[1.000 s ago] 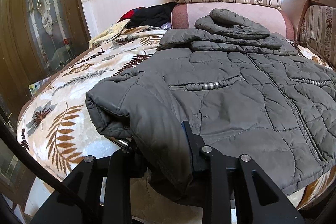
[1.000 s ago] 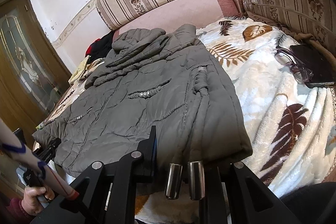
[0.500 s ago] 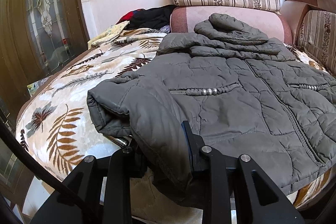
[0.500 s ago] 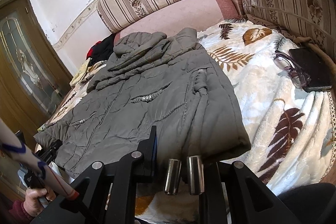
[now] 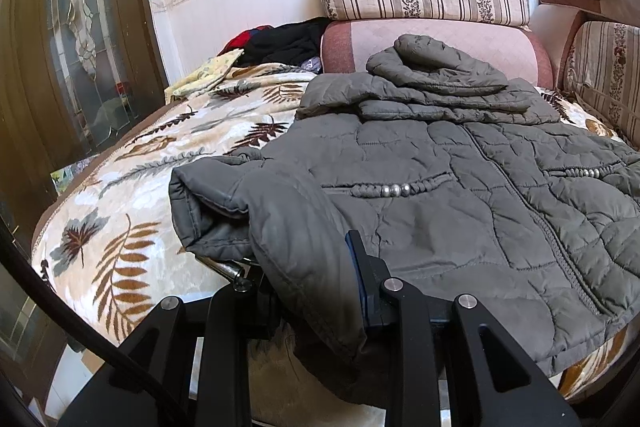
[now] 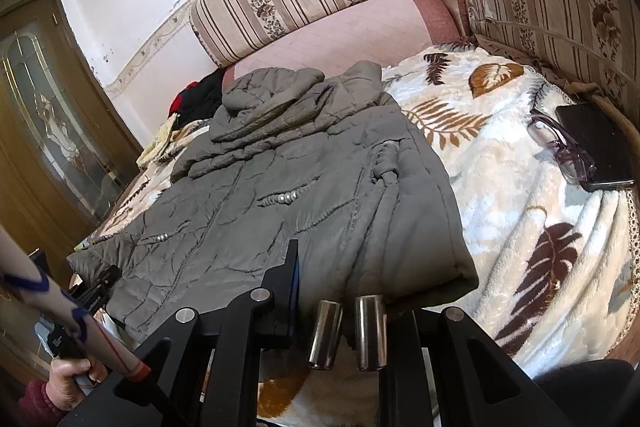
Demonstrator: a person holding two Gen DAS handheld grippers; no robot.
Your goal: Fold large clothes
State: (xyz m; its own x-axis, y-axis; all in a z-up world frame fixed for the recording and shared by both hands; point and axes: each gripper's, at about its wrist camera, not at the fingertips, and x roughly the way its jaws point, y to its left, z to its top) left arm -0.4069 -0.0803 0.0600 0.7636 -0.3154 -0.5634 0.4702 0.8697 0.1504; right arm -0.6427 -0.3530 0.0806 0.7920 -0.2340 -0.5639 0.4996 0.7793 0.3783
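Grey-green quilted puffer jacket (image 5: 460, 211) lies spread front-up across the leaf-patterned plush blanket (image 5: 120, 227) on the sofa bed, its hem at the bottom of both frames and its hood bunched against the pink bolster at the top. At the lower centre of the left view, the left gripper (image 5: 312, 291) has its fingers clamped on the hem corner by the folded sleeve. At the lower centre of the right view, the right gripper (image 6: 340, 291) pinches the other hem corner. I judge it soft, bulky, light and rather slippery, so thick seamed edges give the surest hold. Glasses (image 6: 560, 147) and a dark phone (image 6: 600, 143) lie well apart, right.
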